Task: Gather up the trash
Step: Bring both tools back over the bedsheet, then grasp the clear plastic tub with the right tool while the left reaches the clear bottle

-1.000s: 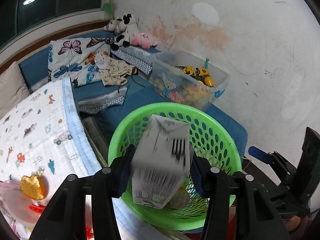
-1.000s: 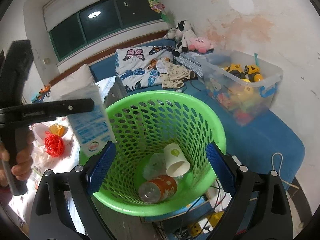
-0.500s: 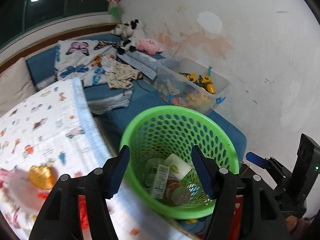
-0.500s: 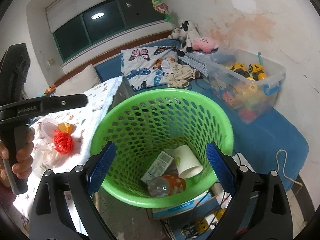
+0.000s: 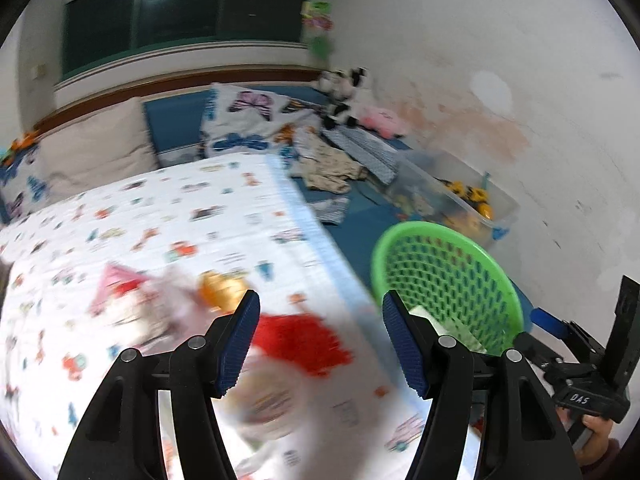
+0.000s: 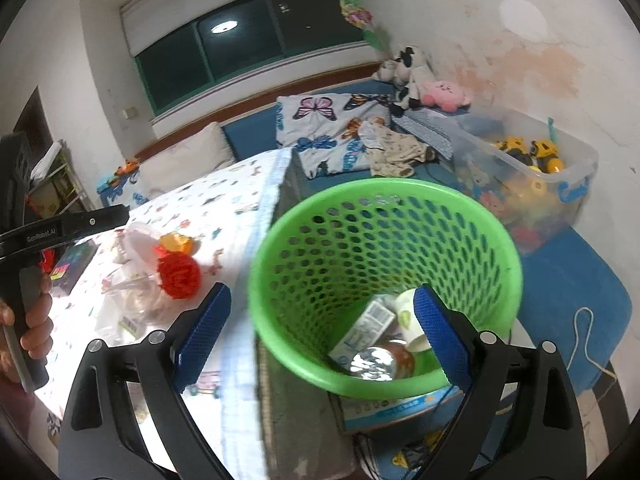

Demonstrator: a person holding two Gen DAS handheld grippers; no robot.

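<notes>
A green perforated basket [image 6: 384, 280] stands beside the bed and holds a milk carton [image 6: 366, 330], a paper cup [image 6: 412, 320] and a bottle [image 6: 376, 360]. My right gripper [image 6: 320, 336] hovers open over the basket's near rim, nothing between its fingers. My left gripper [image 5: 320, 340] is open and empty over the patterned blanket [image 5: 180, 220], the basket [image 5: 444, 280] off to its right. Ahead of its jaws lie a red crumpled wrapper [image 5: 300, 340], an orange wrapper [image 5: 220, 290] and pale plastic packaging [image 5: 132, 304], all blurred. The red wrapper [image 6: 178, 276] and clear plastic [image 6: 132, 292] also show in the right wrist view.
A clear box of toys [image 6: 532, 176] stands against the stained wall behind the basket. Pillows [image 5: 248, 124], clothes [image 6: 394, 150] and plush toys [image 6: 444, 94] lie at the bed's far end. A blue mat [image 6: 568, 280] with a cord lies right of the basket. A hand [image 6: 34, 324] grips the left tool.
My left gripper let the milk carton drop into the basket, then swung left over the blanket toward the wrappers. The right gripper shifted slightly, still over the basket.
</notes>
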